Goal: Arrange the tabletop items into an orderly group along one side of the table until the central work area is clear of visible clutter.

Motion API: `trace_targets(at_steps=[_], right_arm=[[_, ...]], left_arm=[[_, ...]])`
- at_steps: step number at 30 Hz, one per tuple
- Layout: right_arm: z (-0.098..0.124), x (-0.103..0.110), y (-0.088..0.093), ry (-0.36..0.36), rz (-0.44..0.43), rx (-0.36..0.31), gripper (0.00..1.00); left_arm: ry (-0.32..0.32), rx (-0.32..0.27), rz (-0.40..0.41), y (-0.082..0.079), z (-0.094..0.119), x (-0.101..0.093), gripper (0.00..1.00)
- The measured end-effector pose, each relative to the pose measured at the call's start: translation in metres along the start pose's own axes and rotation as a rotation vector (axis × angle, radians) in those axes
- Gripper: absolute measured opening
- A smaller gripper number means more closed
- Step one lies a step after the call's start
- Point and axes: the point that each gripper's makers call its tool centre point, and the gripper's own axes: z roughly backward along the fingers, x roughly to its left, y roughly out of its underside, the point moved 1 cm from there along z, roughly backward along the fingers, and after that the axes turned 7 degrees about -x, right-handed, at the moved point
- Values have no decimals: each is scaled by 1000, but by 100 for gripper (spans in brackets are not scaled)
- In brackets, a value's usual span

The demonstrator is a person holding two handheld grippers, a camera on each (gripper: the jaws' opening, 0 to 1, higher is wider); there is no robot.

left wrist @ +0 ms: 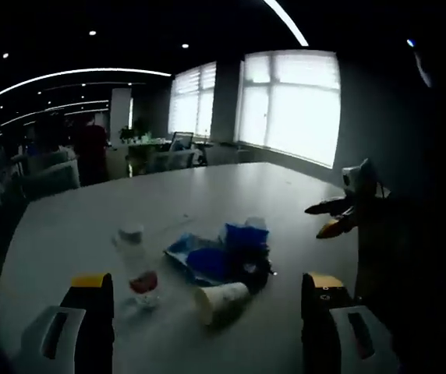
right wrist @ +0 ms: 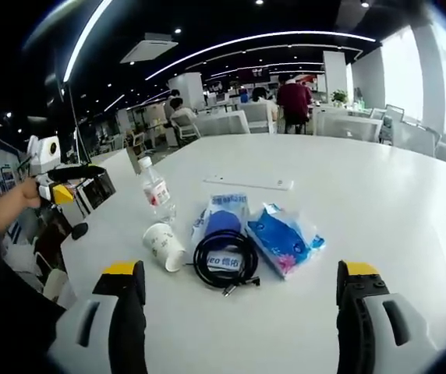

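My clutter sits bunched in the middle of the white worktop (right wrist: 379,195), and both of my tools face it from different sides. My right hand-held gripper (right wrist: 238,292) has its jaws spread wide with nothing between them, and the pile lies straight ahead of it, just beyond the tips. Nearest, almost centred in the gap, is the coiled black cable (right wrist: 224,261), resting on a blue and white packet (right wrist: 221,222). Just to the left in this view, the paper cup (right wrist: 163,246) lies tipped on its side, its long axis slanting with the mouth turned toward me. Behind the cup the water bottle (right wrist: 157,191) stands upright. To the right of the cable a blue pouch (right wrist: 284,238) lies flat, its length running away from me at a slant.

My left hand-held gripper (left wrist: 207,300) is also wide open and empty. From its side the cup (left wrist: 221,302) is the closest thing, mouth toward me, between the jaws and slightly right of centre, with the bottle (left wrist: 139,265) just left of it and the blue packets (left wrist: 223,253) behind.

I judge the cup falls to the left tool and the cable to the right, each needing only a straight push forward.
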Motion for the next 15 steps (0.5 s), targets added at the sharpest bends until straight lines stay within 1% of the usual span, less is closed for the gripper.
trace_targets(at_steps=[1,3,5,9,11,15], right_arm=[[1,0,1,1,0,1,100],[3,0,2,2,-2,1,100],[4,-1,4,1,-5,1,100],[8,0,7,-1,1,4,100],[10,3,8,-4,-2,5,100],[11,10,10,-15,8,16,100]], left_arm=[[-5,-5,4,2,3,-3,99],[-10,-23,47,3,4,-9,99],[-19,-31,67,6,5,-15,100],[-38,-16,73,15,7,-28,100],[-35,5,71,25,6,-29,100],[-30,26,72,31,9,-36,99]])
